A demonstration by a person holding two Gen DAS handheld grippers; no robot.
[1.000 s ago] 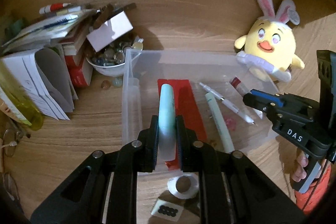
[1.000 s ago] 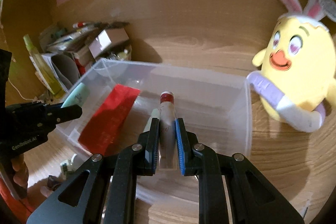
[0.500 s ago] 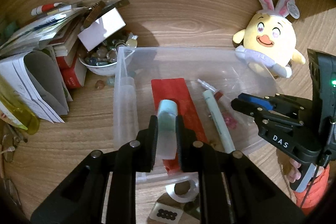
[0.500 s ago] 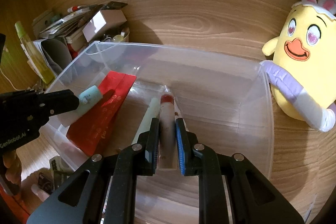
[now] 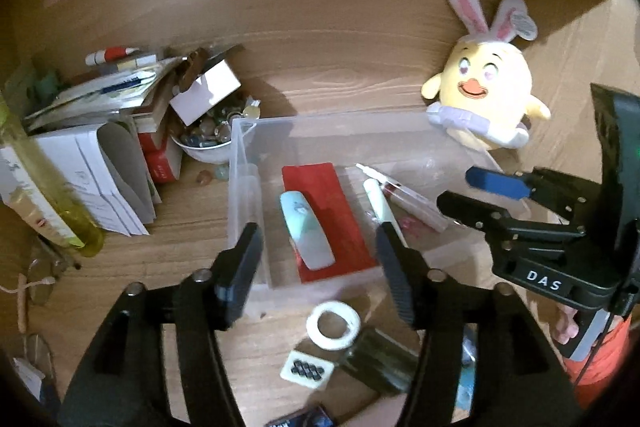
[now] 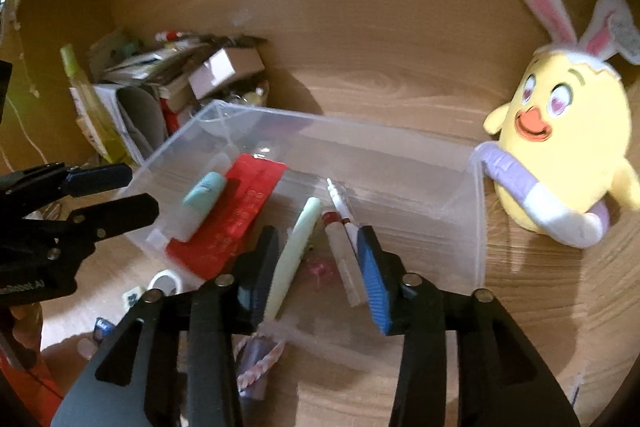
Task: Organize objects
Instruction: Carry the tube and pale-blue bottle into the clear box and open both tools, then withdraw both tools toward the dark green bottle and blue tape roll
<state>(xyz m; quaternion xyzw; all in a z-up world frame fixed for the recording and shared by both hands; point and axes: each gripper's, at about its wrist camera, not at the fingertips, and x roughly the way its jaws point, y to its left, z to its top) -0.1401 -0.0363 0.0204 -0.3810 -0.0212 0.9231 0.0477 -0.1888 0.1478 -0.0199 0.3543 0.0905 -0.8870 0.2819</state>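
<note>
A clear plastic bin stands on the wooden desk. In it lie a pale teal tube on a red packet, a pale green pen, a white pen and a red-capped tube. My left gripper is open and empty above the bin's near edge, over the teal tube. My right gripper is open and empty above the red-capped tube, and shows at the right of the left wrist view.
A yellow chick plush with rabbit ears sits right of the bin. Left are stacked papers and books, a small white box and a bowl of stones. A tape ring and small items lie in front.
Both grippers opened and drew back up. The teal tube dropped from the left gripper onto the red packet; the red-capped tube dropped from the right gripper into the bin.
</note>
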